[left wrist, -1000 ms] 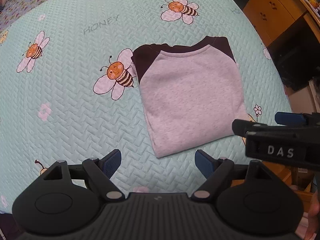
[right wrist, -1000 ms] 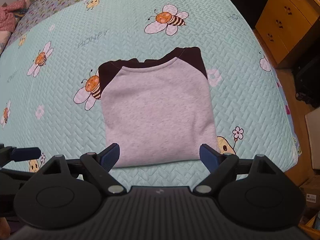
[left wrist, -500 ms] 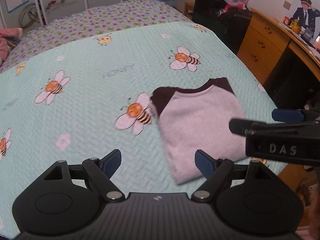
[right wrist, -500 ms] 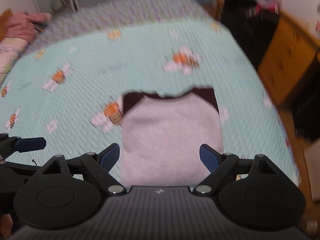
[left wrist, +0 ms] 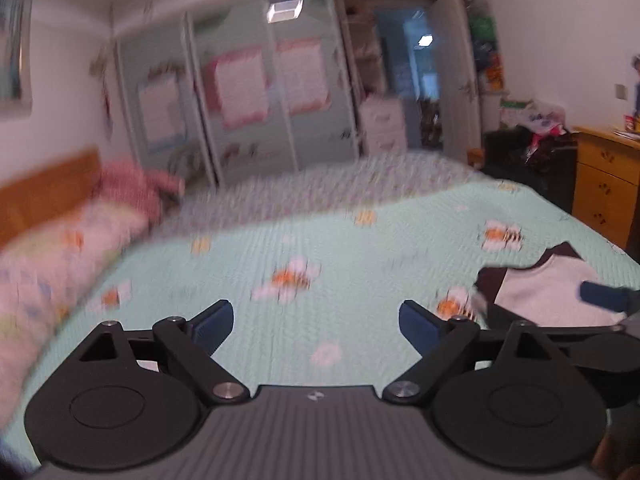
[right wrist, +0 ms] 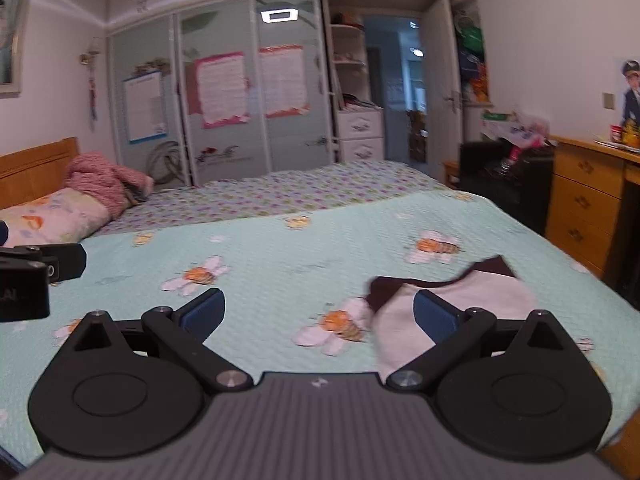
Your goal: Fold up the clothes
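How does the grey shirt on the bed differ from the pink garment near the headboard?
The grey shirt is folded flat, with dark shoulders; the pink garment is an unfolded, fluffy heap. The shirt lies on the bee-print quilt at the near right; the pink garment sits far left beside the pillow. Both rest on the bed, touched by no tongs.
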A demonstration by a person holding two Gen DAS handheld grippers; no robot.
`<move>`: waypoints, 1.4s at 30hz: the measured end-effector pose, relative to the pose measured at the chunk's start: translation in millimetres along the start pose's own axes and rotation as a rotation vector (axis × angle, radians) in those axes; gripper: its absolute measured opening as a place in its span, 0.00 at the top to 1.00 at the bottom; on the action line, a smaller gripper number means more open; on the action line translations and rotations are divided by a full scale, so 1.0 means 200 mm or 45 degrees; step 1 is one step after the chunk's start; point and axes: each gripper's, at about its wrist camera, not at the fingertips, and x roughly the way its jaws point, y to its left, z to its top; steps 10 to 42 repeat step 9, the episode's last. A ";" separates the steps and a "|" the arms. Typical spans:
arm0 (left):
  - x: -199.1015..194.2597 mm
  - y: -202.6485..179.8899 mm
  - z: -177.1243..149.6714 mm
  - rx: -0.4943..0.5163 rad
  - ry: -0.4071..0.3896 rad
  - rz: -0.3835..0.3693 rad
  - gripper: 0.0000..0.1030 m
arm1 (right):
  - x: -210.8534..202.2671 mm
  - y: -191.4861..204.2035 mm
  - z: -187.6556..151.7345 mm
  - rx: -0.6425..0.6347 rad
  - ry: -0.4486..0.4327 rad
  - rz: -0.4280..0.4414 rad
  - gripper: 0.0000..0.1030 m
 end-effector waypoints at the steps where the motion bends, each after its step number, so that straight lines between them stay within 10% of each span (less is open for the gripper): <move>1: 0.02 0.04 -0.02 -0.024 0.041 -0.006 0.10 | 0.02 0.05 0.00 -0.004 0.016 0.020 0.01; 9: 0.20 0.44 -0.25 -0.285 0.350 -0.161 0.10 | 0.15 0.42 -0.06 -0.047 0.116 0.112 0.01; 42: 0.20 0.44 -0.25 -0.285 0.350 -0.161 0.10 | 0.15 0.42 -0.06 -0.047 0.116 0.112 0.01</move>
